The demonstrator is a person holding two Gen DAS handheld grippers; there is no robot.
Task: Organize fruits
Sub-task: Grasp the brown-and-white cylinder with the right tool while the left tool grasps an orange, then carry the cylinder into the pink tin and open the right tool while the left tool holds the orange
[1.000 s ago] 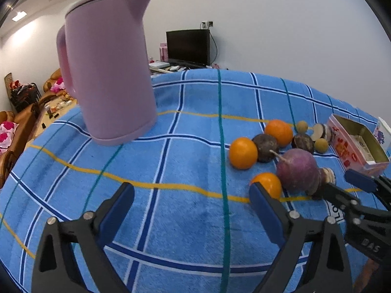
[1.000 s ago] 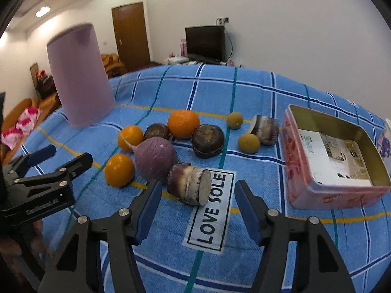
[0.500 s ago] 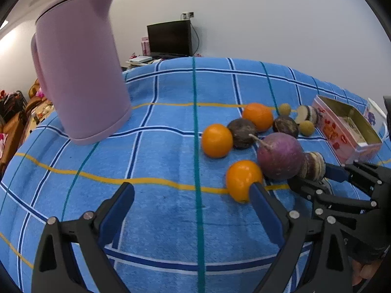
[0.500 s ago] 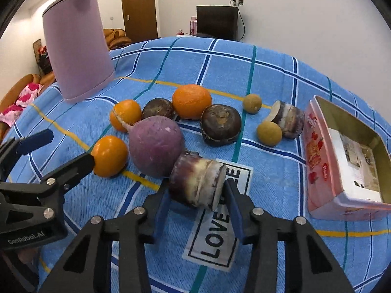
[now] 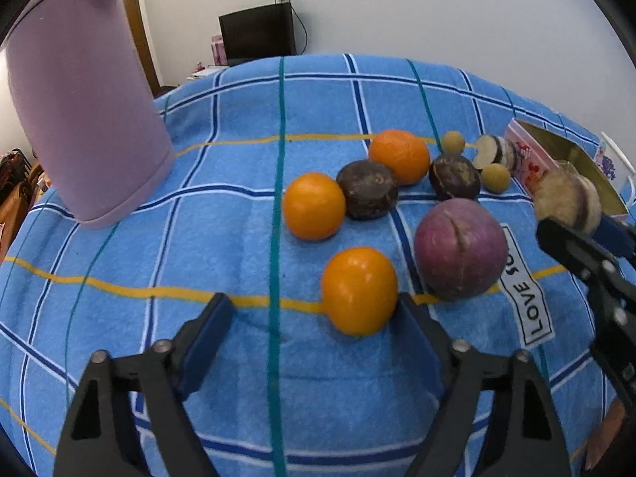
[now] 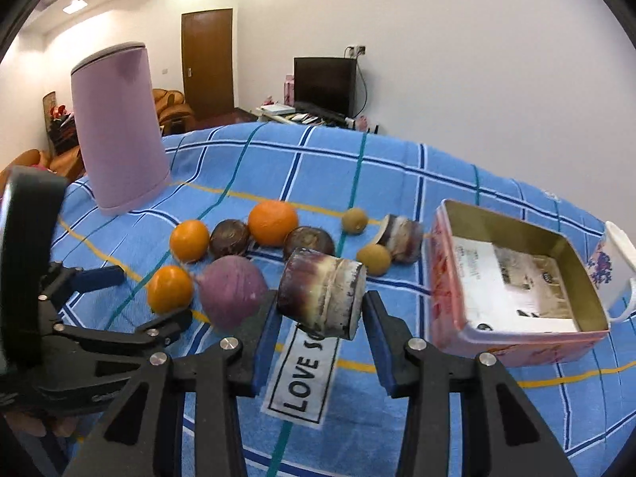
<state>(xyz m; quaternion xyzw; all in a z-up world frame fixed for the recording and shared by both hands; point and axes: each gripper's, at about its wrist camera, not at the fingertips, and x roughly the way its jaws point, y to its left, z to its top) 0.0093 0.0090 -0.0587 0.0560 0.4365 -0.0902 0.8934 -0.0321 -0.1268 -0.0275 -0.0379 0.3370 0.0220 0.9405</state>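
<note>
My right gripper (image 6: 320, 310) is shut on a purple-and-white sugarcane chunk (image 6: 321, 292) and holds it above the blue cloth; the chunk also shows in the left wrist view (image 5: 566, 200). My left gripper (image 5: 314, 318) is open, its right finger beside a small orange (image 5: 359, 290). Beyond lie a round purple fruit (image 5: 460, 248), two more oranges (image 5: 314, 205) (image 5: 399, 156), two dark round fruits (image 5: 367, 189) (image 5: 454, 176), two small tan fruits (image 5: 495, 177) and another sugarcane chunk (image 6: 400, 232).
A pink tin box (image 6: 512, 278) with paper inside stands at the right, a white mug (image 6: 614, 266) behind it. A tall pink kettle (image 5: 83, 115) stands at the back left. A "LOVE SOLE" label (image 6: 308, 373) is sewn on the blue checked cloth (image 5: 222, 206).
My right gripper closed on the sugarcane chunk and lifted it off the cloth. My left gripper moved forward and right, toward the nearest orange.
</note>
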